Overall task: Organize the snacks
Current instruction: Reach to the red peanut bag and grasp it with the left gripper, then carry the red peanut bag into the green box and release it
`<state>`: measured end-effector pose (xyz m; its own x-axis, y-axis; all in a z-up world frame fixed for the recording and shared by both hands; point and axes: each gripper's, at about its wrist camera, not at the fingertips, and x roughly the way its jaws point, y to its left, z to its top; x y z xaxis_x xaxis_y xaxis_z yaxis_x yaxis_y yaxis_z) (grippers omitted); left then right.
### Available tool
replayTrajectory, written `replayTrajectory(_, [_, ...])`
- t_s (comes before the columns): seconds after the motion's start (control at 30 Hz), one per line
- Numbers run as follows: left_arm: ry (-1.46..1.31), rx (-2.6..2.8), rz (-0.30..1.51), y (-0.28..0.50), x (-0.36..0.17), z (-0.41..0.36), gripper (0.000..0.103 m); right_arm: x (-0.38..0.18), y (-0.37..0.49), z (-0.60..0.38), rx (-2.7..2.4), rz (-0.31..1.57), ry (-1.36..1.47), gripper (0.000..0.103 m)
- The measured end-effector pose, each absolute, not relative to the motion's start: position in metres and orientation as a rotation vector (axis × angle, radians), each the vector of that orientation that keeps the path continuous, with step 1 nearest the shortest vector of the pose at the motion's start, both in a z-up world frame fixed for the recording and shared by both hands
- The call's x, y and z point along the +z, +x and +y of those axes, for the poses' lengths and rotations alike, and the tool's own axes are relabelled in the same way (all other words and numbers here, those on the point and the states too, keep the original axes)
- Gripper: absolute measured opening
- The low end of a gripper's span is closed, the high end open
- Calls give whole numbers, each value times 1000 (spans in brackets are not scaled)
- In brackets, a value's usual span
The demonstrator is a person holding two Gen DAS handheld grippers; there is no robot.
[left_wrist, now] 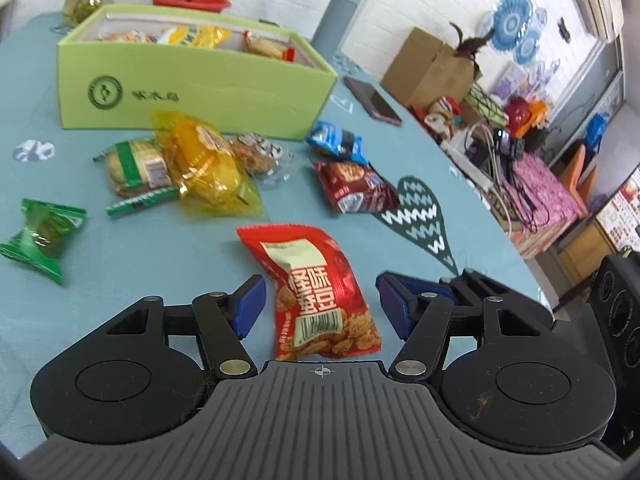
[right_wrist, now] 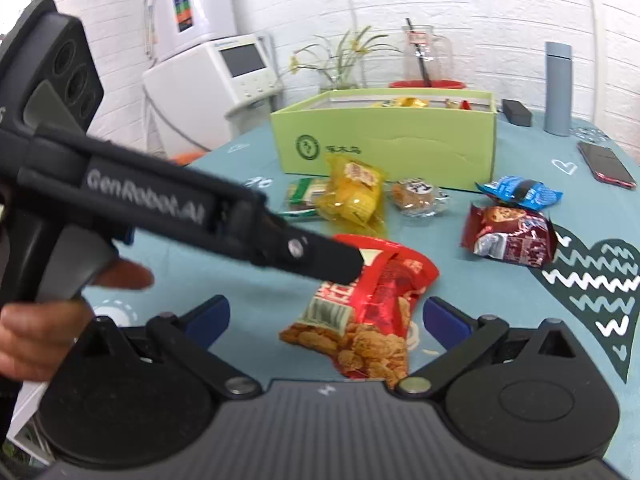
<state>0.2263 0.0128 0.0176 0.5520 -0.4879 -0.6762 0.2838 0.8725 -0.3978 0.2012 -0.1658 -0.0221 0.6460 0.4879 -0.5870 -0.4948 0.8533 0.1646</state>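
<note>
Straddling the red bag (left_wrist: 320, 292), the left gripper (left_wrist: 320, 304) gaped, poised to pinch; the right gripper (right_wrist: 326, 322) gaped too.

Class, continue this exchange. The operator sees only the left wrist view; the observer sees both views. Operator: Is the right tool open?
Observer: Yes. The right tool is open, its pads clear of the red packet.
Operator: What holds my left tool?
Observer: A hand grips its handle.
Operator: What stands beyond the box?
Observer: A white appliance, behind it to the left.
</note>
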Motion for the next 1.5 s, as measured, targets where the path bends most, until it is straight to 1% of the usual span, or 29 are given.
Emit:
replayTrajectory(0.07, [-245, -459, 896, 231, 12, 8, 41, -26, 206, -165, 543, 669, -13, 102])
replayTrajectory(0.13, [-248, -454, 914, 236, 5, 7, 40, -28, 206, -164, 529, 674, -33, 102])
replayTrajectory(0.17, [-253, -450, 921, 238, 3, 7, 37, -30, 208, -162, 526, 677, -44, 102])
replayTrajectory(0.2, [-266, -447, 936, 241, -1, 9, 29, -32, 207, -161, 528, 683, -52, 100])
replayTrajectory(0.23, [-298, -463, 955, 243, -5, 12, 27, -33, 207, -160, 538, 688, -58, 98])
replayTrajectory(0.27, [-326, -466, 962, 245, -7, 15, 26, -34, 206, -157, 541, 691, -69, 72])
replayTrajectory(0.3, [-335, -465, 960, 245, -8, 19, 23, -33, 203, -154, 515, 671, -104, 64])
replayTrajectory(0.43, [-349, -478, 950, 242, 4, 23, 20, -20, 203, -158, 551, 665, -83, 60])
replayTrajectory(0.53, [-349, -497, 893, 248, 29, 26, 20, 2, 206, -155, 550, 600, -133, 60])
replayTrajectory(0.63, [-328, -506, 824, 270, 58, 25, 20, 24, 227, -154, 549, 532, -169, 60])
replayTrajectory(0.83, [-287, -471, 724, 345, 101, 22, 20, 58, 316, -154, 552, 460, -200, 62])
replayTrajectory(0.9, [-289, -462, 717, 375, 107, 23, 20, 63, 348, -151, 554, 457, -214, 66])
replayTrajectory(0.97, [-288, -452, 723, 405, 109, 25, 20, 63, 378, -148, 557, 470, -222, 70])
replayTrajectory(1.07, [-294, -427, 757, 447, 100, 27, 20, 54, 422, -139, 553, 508, -244, 70])
replayTrajectory(1.17, [-288, -396, 820, 482, 77, 28, 20, 35, 457, -134, 566, 576, -250, 70])
replayTrajectory(1.2, [-285, -383, 848, 491, 67, 28, 17, 27, 466, -133, 574, 602, -251, 70])
replayTrajectory(1.23, [-286, -383, 874, 497, 57, 28, 18, 20, 473, -132, 578, 627, -247, 71])
replayTrajectory(1.3, [-294, -388, 906, 504, 41, 29, 25, 9, 480, -134, 575, 648, -217, 74])
replayTrajectory(1.37, [-295, -407, 889, 503, 38, 30, 28, 5, 483, -139, 583, 646, -180, 78])
replayTrajectory(1.4, [-299, -411, 884, 502, 39, 31, 31, 5, 482, -140, 571, 642, -180, 81])
replayTrajectory(1.43, [-303, -413, 875, 501, 41, 33, 33, 6, 481, -141, 567, 637, -175, 82])
replayTrajectory(1.5, [-303, -409, 845, 495, 50, 34, 45, 12, 473, -144, 575, 623, -157, 95])
